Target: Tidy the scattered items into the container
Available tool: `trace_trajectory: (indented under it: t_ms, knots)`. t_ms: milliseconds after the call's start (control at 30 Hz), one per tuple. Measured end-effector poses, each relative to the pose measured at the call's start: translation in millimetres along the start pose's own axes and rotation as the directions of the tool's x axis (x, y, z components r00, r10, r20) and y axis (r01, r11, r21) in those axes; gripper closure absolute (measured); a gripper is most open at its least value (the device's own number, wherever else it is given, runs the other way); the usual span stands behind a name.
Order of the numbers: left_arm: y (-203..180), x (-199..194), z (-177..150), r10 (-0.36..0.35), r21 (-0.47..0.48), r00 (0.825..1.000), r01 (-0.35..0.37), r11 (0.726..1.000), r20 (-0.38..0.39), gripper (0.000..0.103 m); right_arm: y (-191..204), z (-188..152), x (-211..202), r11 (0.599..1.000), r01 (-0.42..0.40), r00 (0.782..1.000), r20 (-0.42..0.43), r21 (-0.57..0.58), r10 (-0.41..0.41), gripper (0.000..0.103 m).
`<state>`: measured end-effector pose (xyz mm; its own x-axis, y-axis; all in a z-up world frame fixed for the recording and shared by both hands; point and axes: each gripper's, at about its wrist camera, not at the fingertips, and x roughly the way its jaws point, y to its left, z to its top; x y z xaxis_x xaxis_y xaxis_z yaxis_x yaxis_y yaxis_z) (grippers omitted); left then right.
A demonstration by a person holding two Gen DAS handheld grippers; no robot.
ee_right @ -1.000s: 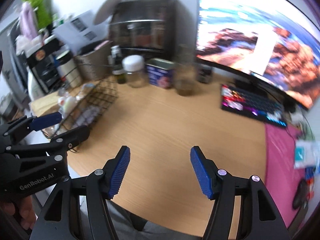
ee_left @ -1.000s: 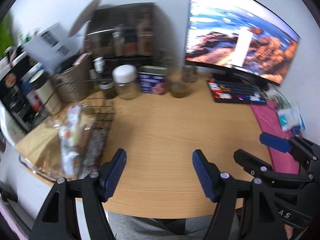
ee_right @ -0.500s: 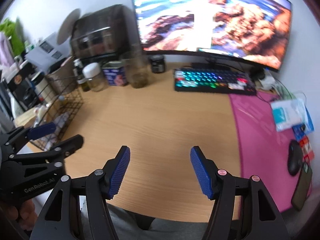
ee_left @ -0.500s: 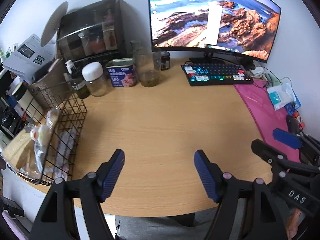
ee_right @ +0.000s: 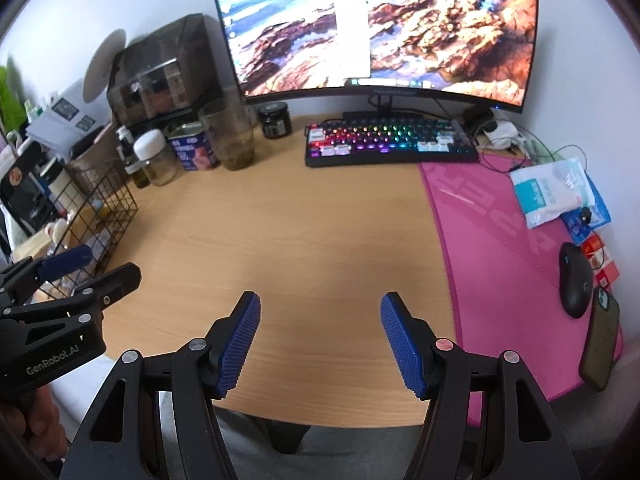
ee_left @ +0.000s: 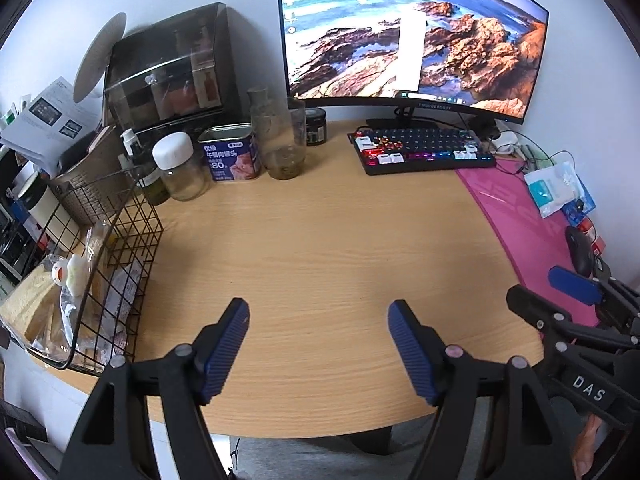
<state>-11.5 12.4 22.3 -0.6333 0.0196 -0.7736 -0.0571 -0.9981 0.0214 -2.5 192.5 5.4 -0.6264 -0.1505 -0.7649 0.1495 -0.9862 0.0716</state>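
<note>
Left gripper and right gripper: jaws open, empty, now swung from the wire basket toward mid-bench. Basket sits far left, holding packets; tidying looks finished.

Left hand-held gripper agape above bare desk, wire basket holding perhaps snack packets

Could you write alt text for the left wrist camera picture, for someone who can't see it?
Two open blue-padded fingers of the left gripper hang over a bare wooden desk. A black wire basket holding packets sits at left, a monitor and keyboard behind, the right gripper at right.
</note>
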Motion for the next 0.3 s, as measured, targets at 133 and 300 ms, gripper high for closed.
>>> trace_trajectory:
  t_ms: [133, 300]
  knots:
    - [1.1, 1.3, -0.7, -0.001, -0.004, 1.0, 0.001, 1.0, -0.006, 0.026, 0.8, -0.6, 2.2, 1.0, 0.001, 1.0, -0.007, 0.001, -0.001, 0.04]
    - [0.3, 0.1, -1.4, -0.001, -0.001, 1.0, 0.001, 1.0, 0.0, 0.026, 1.8, -0.6, 3.5, 1.0, -0.003, 1.0, -0.01, -0.001, 0.003, 0.04]
